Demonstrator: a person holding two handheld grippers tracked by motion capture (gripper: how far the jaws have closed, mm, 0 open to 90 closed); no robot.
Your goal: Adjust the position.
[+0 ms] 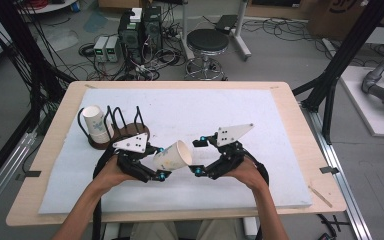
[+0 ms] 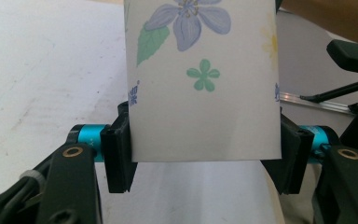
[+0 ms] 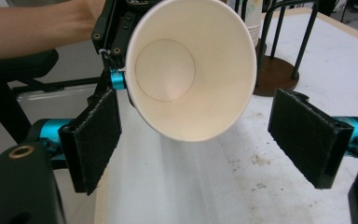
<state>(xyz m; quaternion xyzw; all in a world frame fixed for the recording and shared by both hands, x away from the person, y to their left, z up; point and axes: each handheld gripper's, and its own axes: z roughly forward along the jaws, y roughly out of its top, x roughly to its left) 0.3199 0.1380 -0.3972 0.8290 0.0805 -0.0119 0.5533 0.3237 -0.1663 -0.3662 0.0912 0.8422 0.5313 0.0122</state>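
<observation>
A white paper cup [image 1: 172,156] printed with flowers lies on its side above the mat, its mouth turned toward my right gripper. My left gripper [image 1: 161,162] is shut on the cup's base end. In the left gripper view both pads [image 2: 119,154] press the cup's [image 2: 205,79] sides. My right gripper [image 1: 197,156] stands open just off the cup's mouth. In the right gripper view the empty cup [image 3: 191,70] faces the camera. Its rim sits between the wide-apart pads [image 3: 95,140] without touching them. The left gripper [image 3: 116,28] shows behind the cup.
A brown round rack [image 1: 125,132] with black wire loops stands at the mat's left and holds a stack of cups [image 1: 96,124]. The white mat [image 1: 205,110] covers a wooden table [image 1: 305,150]. A thin stick [image 1: 320,196] lies near the right edge. A stool [image 1: 207,42] and computers stand beyond.
</observation>
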